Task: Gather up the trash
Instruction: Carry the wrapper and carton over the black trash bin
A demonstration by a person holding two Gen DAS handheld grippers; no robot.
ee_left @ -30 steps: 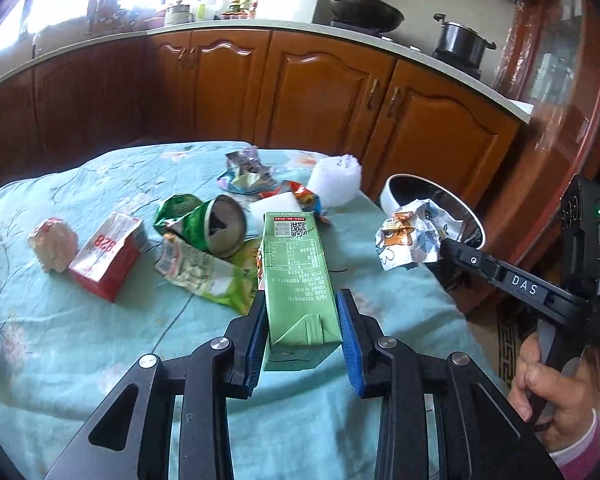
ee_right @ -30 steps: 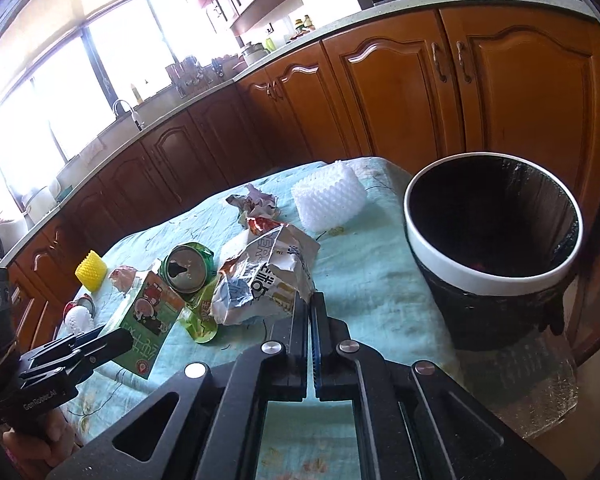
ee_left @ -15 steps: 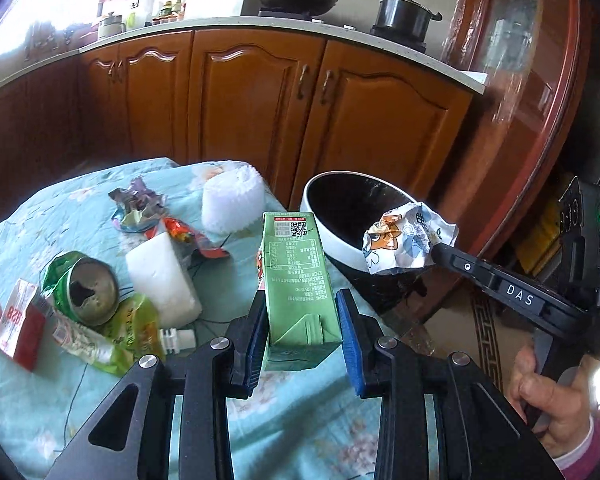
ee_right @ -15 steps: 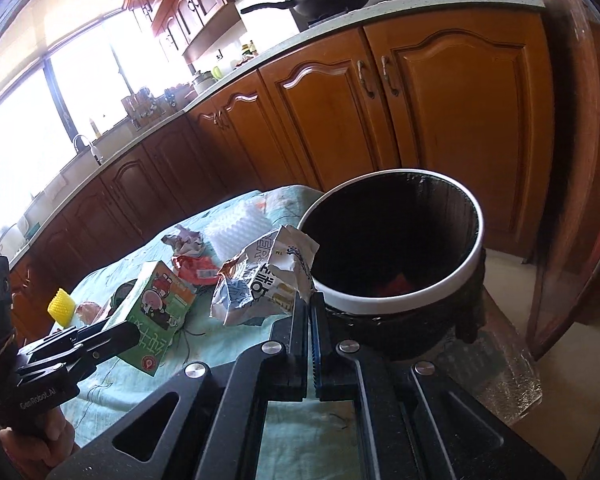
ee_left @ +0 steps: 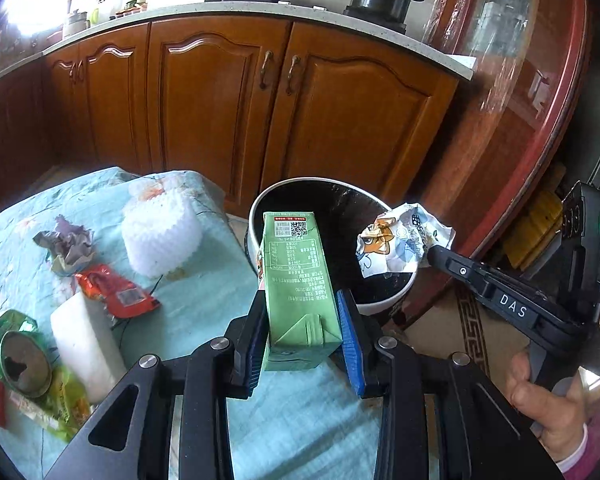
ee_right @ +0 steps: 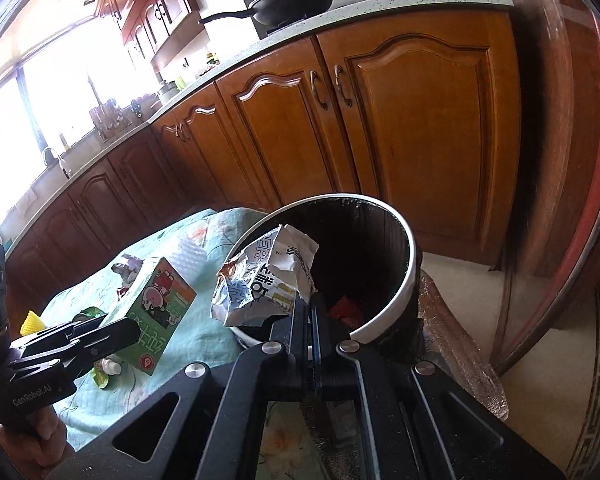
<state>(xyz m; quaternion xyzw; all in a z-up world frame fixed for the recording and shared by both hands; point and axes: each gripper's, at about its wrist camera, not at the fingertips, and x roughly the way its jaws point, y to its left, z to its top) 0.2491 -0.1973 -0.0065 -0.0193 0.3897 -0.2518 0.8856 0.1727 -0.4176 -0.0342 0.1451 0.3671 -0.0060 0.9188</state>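
Swung over toward the bin [ee_left: 384, 304] since a second ago, both grippers. Left gripper [ee_left: 305, 332] clamped on the green carton [ee_left: 296, 280], jaws tight against its sides, far end of the carton poking out over the bin's near rim. Right gripper [ee_right: 311, 308] pinched shut on the crumpled wrapper [ee_right: 266, 280], hanging right above the bin opening. Back left of the left jaws on the cloth-covered surface [ee_left: 204, 292]: white foam wad [ee_left: 162, 232], red packet [ee_left: 118, 292], crushed can [ee_left: 22, 364].
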